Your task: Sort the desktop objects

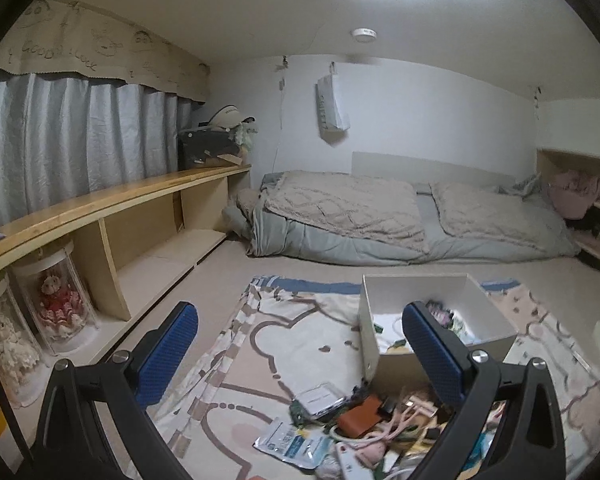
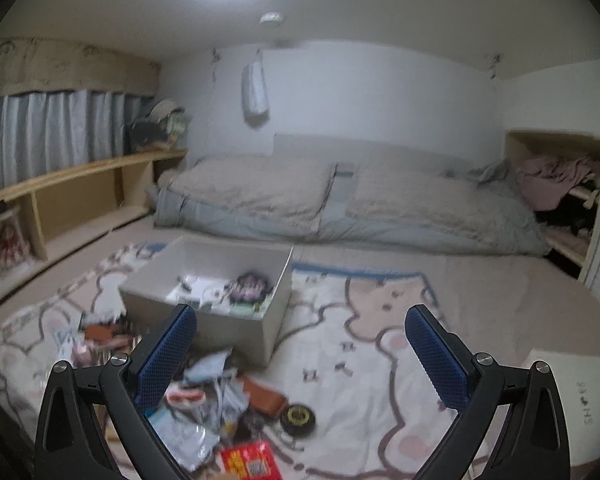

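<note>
- Jaws of the left gripper (image 1: 300, 344) stand wide apart, blue pads facing each other, holding and touching nothing.
- Jaws of the right gripper (image 2: 300, 344) are spread just as wide and are likewise empty; this view is blurred.
- Below and between the left fingers lies the pile (image 1: 364, 432) of small things on the blanket (image 1: 260, 344): one brown leather pouch (image 1: 360, 416), one blue-and-white sachet (image 1: 290, 442) with print too small to read, one clear packet with a white card (image 1: 320, 398), and pink cable (image 1: 400, 420) tangled through the rest.
- From the right wrist the same pile (image 2: 220, 400) shows the pouch (image 2: 266, 398), one round black tin with a gold centre (image 2: 298, 418) and one red-and-yellow packet (image 2: 250, 460); its writing cannot be read.
- One white box (image 1: 428, 292) sits open on the blanket just behind the pile, its near wall by the left gripper's right finger, with a few small things already inside.
- A white slab (image 2: 572, 400) at the right edge of the blanket carries dark marks I cannot read.
- Beyond the blanket, one bed (image 1: 380, 216) with two beige covers lies against the far wall.
- One long wooden shelf (image 1: 120, 196) runs along the left; two dolls in clear cases (image 1: 56, 304) stand under it.
- The valance above the curtain (image 1: 60, 144) reads "Good Luck".
</note>
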The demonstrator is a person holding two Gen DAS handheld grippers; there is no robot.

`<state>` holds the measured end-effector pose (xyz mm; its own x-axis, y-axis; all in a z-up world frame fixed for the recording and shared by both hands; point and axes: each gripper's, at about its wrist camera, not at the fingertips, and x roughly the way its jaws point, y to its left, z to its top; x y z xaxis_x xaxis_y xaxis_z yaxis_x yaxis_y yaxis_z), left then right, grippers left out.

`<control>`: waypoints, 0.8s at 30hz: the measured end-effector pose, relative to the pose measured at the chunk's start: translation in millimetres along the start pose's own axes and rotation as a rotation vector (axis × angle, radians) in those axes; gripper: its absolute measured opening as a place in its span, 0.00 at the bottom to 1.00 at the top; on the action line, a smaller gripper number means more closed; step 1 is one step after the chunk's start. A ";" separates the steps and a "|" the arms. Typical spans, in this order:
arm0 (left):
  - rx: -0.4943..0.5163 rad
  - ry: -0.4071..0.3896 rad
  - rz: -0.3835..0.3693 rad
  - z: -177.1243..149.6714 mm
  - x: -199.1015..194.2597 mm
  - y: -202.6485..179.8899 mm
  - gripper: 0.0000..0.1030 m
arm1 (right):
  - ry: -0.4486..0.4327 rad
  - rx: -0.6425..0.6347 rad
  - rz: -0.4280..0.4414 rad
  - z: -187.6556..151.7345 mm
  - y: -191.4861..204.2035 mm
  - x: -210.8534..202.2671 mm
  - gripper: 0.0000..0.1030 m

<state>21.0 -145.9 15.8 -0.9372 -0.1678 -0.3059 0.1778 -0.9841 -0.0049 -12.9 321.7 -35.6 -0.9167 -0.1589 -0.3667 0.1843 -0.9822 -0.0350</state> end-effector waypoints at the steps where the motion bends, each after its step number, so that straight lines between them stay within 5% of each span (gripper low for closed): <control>1: 0.015 0.006 -0.008 -7.2 2.6 0.5 1.00 | 0.012 0.002 0.006 -6.5 -1.3 3.1 1.00; 11: 0.059 0.095 -0.099 -73.2 21.8 -0.2 1.00 | 0.158 0.061 0.039 -82.1 -5.1 33.2 1.00; 24: 0.128 0.338 -0.231 -146.1 46.3 -23.9 1.00 | 0.362 0.078 0.102 -147.0 6.7 49.9 1.00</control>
<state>17.3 -121.6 -137.4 -0.7934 0.0659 -0.6052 -0.0840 -0.9965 0.0016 -5.3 321.8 -190.8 -0.7081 -0.2246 -0.6695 0.2276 -0.9701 0.0847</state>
